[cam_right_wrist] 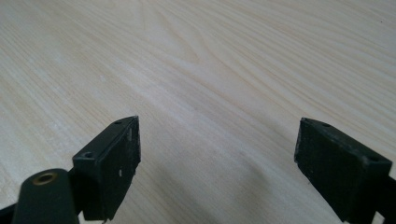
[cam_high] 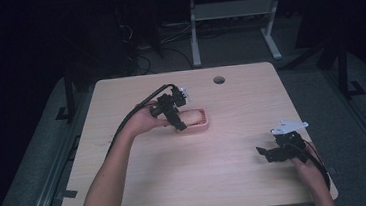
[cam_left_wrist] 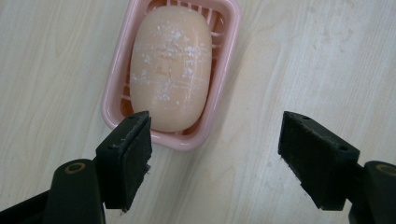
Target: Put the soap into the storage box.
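A pale peach bar of soap point(cam_left_wrist: 170, 67) point(cam_high: 192, 116) lies in a pink slotted soap dish point(cam_left_wrist: 228, 70) point(cam_high: 204, 125) near the middle of the wooden table point(cam_high: 188, 183). My left gripper point(cam_high: 178, 123) point(cam_left_wrist: 215, 158) hovers just above the dish's near end, jaws wide open and empty, the soap ahead of its left jaw. My right gripper point(cam_high: 265, 153) point(cam_right_wrist: 217, 163) rests low over the bare table at the front right, open, with nothing between its jaws.
A round cable hole point(cam_high: 218, 80) sits near the table's far edge. Desk legs point(cam_high: 194, 32) and cables stand on the dark floor behind the table. Bare wood lies between the dish and the right gripper.
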Demonstrator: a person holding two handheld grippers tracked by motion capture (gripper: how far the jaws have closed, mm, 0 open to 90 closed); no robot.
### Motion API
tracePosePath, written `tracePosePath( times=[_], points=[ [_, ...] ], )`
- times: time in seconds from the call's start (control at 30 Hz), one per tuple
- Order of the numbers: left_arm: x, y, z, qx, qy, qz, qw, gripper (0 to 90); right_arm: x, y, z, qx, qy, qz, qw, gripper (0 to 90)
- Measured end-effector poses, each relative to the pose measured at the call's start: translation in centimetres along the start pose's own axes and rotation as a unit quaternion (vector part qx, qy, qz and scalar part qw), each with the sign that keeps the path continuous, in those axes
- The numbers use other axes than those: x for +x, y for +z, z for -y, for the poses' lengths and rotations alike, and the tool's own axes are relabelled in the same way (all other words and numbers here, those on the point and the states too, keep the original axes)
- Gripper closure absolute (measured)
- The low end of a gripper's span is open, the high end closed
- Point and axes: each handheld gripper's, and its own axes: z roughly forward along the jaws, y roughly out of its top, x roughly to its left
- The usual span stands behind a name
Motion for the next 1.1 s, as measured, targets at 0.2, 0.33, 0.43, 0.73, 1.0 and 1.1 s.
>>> tracePosePath(
  times=[0.2,0.33,0.43,0.73,1.0,1.1],
  points=[
    [-0.5,-0.3,0.9,-0.011,-0.003,-0.003,0.9999,25.9,0.1,0.0,0.0,-0.001,0.0,0.002,1.0,13.9],
    [-0.6,-0.4,1.4,-0.016,-0.007,-0.003,0.9998,25.9,0.1,0.0,-0.1,0.001,-0.002,0.003,1.0,13.9],
    [-0.5,-0.5,1.8,-0.015,-0.007,-0.002,0.9999,25.9,0.0,0.0,0.0,0.002,0.0,0.003,1.0,13.9],
    [-0.9,-0.4,2.6,-0.015,-0.009,0.0,0.9998,25.8,0.0,-0.1,0.0,0.001,-0.001,0.007,1.0,13.9],
    [-1.2,-0.6,3.6,-0.019,-0.013,-0.002,0.9997,25.4,0.0,-0.1,-0.1,0.002,-0.002,0.01,0.9999,13.9],
    [-1.5,-0.6,3.9,-0.023,-0.013,-0.005,0.9996,25.4,0.1,-0.1,-0.1,0.0,-0.004,0.012,0.9999,13.9]
  ],
)
